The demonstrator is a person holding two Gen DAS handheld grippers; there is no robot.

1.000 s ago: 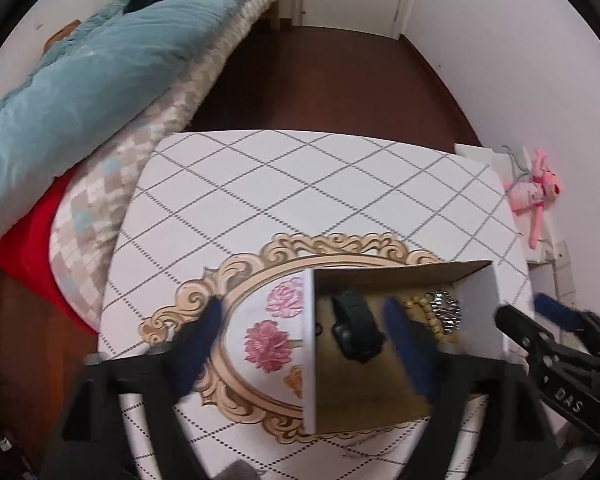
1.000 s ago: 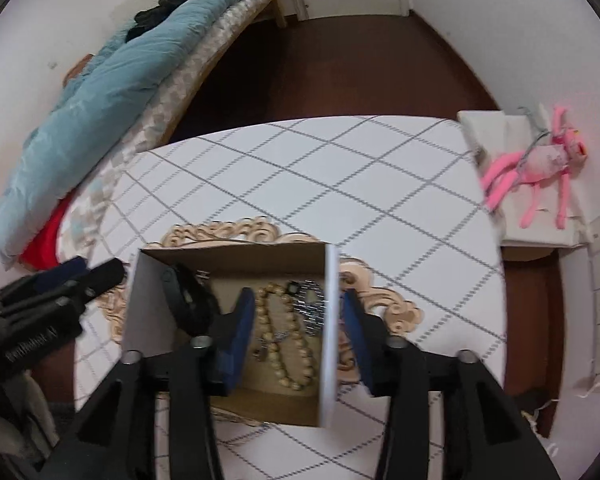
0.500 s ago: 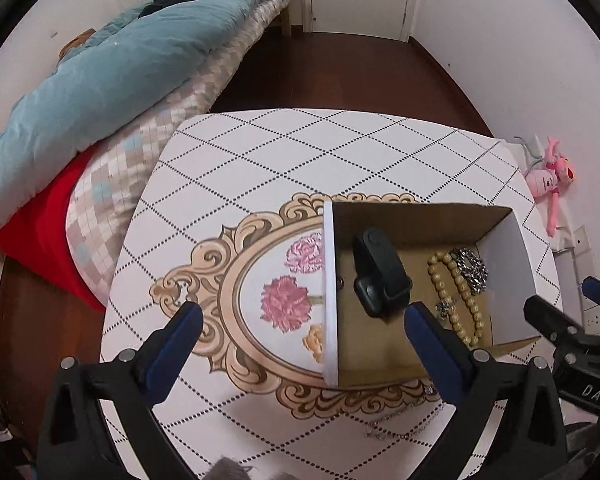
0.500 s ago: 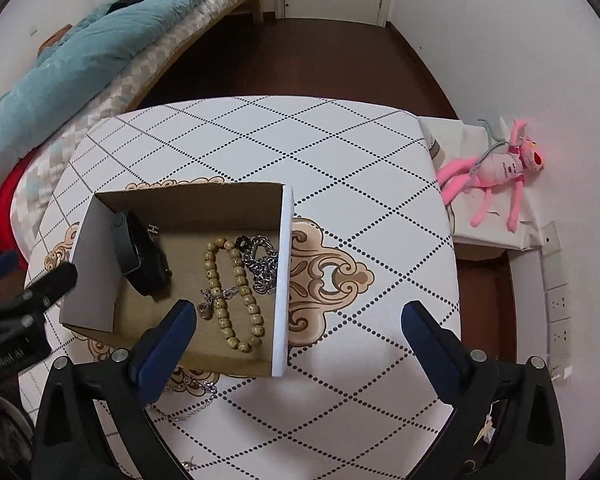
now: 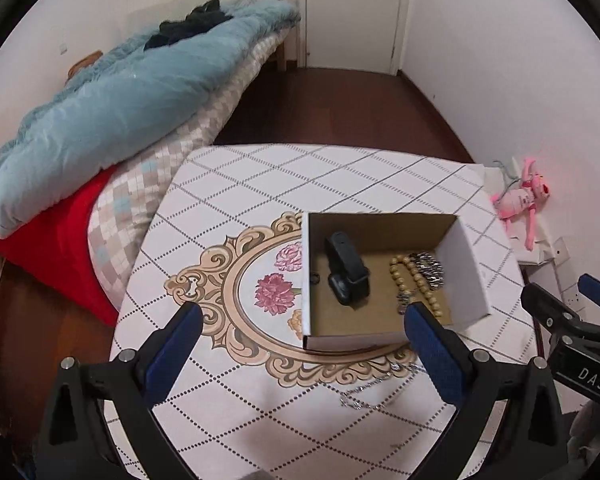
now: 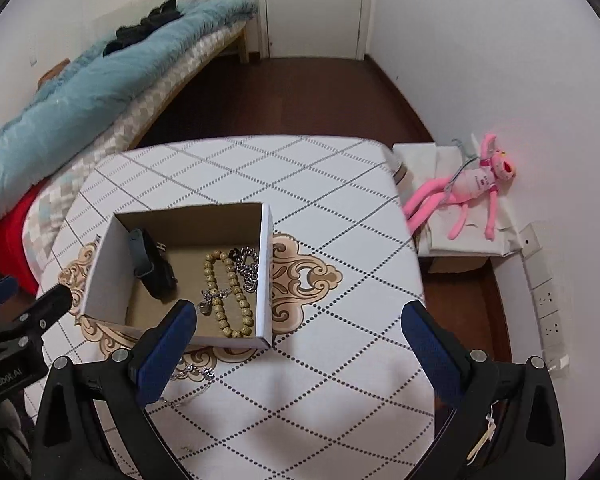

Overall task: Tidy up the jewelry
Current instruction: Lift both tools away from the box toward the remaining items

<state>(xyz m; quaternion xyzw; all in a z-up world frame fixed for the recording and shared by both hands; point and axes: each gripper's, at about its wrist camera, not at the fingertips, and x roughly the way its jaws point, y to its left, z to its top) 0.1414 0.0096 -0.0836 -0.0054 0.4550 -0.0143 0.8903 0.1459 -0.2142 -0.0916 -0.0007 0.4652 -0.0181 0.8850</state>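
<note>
The right gripper [image 6: 298,340] stood wide open and empty, its jaws having just been opening, and the left gripper [image 5: 300,338] was also spread wide with nothing in it. A thin silver chain [image 5: 364,390] lay on the table [image 5: 228,184] just outside the box's [image 5: 466,264] near wall, stretched roughly sideways. It lay low between the left fingers, and beside the right gripper's left finger [image 6: 164,350], so both seemed about equally near.
</note>
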